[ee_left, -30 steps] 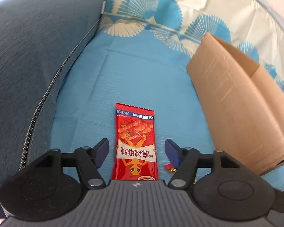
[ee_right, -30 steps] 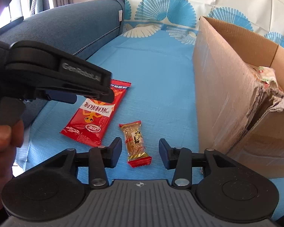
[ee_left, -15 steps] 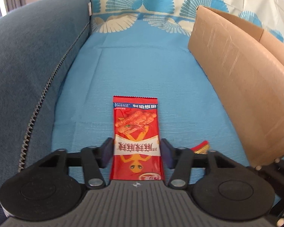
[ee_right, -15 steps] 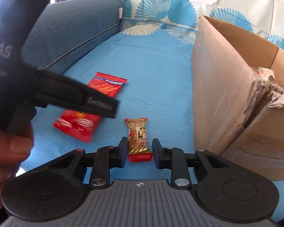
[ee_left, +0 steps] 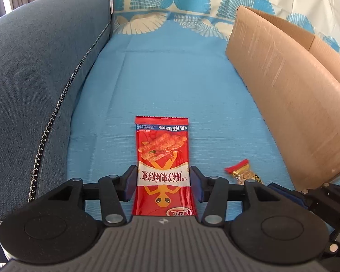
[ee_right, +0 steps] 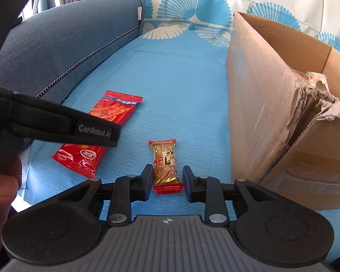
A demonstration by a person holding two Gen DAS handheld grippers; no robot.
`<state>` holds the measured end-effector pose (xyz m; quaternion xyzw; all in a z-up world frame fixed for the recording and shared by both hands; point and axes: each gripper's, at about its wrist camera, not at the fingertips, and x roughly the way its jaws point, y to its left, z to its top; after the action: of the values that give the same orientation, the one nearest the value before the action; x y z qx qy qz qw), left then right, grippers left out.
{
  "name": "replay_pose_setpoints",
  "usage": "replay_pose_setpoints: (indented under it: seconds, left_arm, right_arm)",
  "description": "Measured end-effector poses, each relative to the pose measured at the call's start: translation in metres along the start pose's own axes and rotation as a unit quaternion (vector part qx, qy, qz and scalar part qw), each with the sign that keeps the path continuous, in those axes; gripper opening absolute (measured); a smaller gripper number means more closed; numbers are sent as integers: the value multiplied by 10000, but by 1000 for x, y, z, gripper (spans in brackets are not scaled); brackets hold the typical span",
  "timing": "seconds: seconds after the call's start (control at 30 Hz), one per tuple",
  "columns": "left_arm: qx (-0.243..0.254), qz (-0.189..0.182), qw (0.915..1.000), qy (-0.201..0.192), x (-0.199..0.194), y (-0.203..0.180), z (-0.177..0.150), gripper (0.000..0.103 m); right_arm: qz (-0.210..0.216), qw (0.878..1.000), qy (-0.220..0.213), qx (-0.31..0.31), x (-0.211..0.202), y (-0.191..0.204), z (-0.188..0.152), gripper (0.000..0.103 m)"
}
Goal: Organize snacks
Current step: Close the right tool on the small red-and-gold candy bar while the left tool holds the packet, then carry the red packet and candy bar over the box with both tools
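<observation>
My left gripper [ee_left: 163,182] has its two dark-blue padded fingers [ee_left: 129,182] pressed against both long edges of the flat red foil snack packet [ee_left: 162,161], clamped on it about halfway along its length; the packet lies lengthwise between them, its sealed far end pointing to twelve o'clock over the light blue woven seat cover [ee_left: 170,79]. In the right wrist view I see the same red packet [ee_right: 97,136] at about ten o'clock, partly behind the black body of the left gripper [ee_right: 63,127] with its white lettering, and my left hand [ee_right: 2,195] at the frame's left edge. My right gripper [ee_right: 167,182] is part-way apart, its fingers [ee_right: 147,181] sitting on either side of the small gold-and-clear wrapped snack bar with red crimped ends [ee_right: 165,165]; I see narrow gaps of blue cloth on both sides, so it is straddling the bar and not squeezing it. From the left wrist view that bar [ee_left: 242,173] shows at three o'clock, just beside the right gripper's frame. Farther out at two o'clock stands the open brown cardboard box [ee_right: 272,104], its near corner torn and frayed, with a bit of pale wrapper [ee_right: 310,77] visible inside. The dark blue denim-like sofa armrest [ee_left: 38,72] with its zipper seam rises at nine to eleven o'clock.
</observation>
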<state>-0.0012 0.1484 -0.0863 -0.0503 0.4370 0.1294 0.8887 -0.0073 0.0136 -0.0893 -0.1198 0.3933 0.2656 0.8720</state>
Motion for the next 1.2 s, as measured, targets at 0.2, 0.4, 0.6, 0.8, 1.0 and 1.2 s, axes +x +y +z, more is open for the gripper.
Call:
replay_pose_setpoints:
  seconds: [0.2,0.4,0.6,0.8,1.0,1.2]
  left_arm:
    - [50,65,10000,-23,3,-4,1,57]
    - [71,71,9999,-24,4,-5,-1,58]
    - [138,81,9999,-54,4,-5,-2,56]
    - [167,-12,9994,-310,-10,-4,-3,50]
    - [-172,-278,9940,-1040,-57,11,2,49]
    - [211,-425,9844,-1694,-107,22,19,49]
  right_arm:
    - [-4,10000,-19,21,2,-1,0,30]
    - [-33,10000,-24,-1,3,1,0,31]
    - [-87,9999,-57,-112,2,6,-3,29]
    - [-173,9994,-211,-222,-9,11,-2,28]
    - [-165,9982,-512,-266,-35,15,1,28]
    - [-40,9965,-733,-400,-51,15,7,0]
